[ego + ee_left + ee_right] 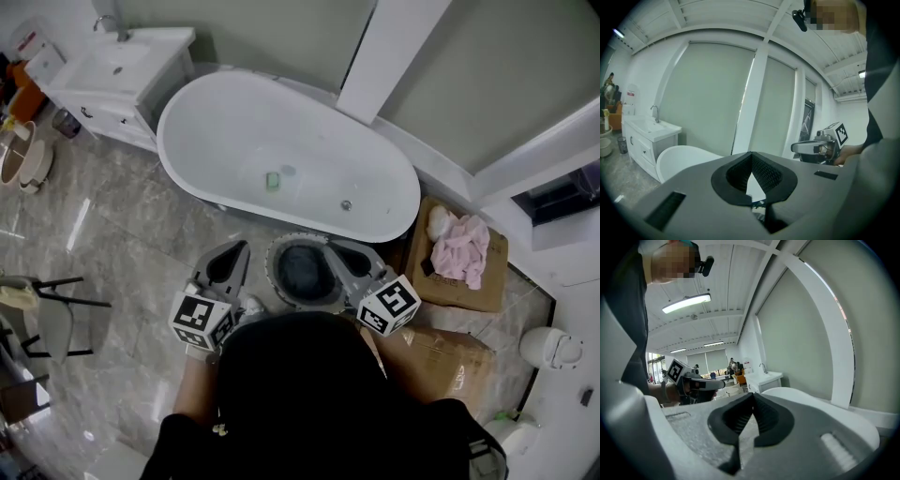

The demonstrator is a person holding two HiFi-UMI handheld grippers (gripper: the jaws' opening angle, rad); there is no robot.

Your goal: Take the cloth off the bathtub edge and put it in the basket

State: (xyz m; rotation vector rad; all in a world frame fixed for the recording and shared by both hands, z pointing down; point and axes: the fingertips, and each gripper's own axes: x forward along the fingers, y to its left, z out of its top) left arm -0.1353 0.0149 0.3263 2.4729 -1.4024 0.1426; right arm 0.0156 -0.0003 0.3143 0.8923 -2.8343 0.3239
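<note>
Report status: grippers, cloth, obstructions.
Left gripper and right gripper shut, empty. No cloth on bathtub rim; dark grey mass in basket, cannot tell if cloth. Pink cloth lies on cardboard box. Nothing blocking the basket.

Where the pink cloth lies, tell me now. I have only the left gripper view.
Observer: In the head view the pink cloth lies on a cardboard box by the right end of the bathtub.
Operator: Check the tub's edge for any other cloth.
Observer: No cloth hangs on the edge. Only a small green thing lies on the tub's bottom.
Operator: Find me the basket.
Observer: A round grey basket stands on the floor in front of the tub, between the left gripper and the right gripper. I cannot tell what the dark shape inside it is.
</note>
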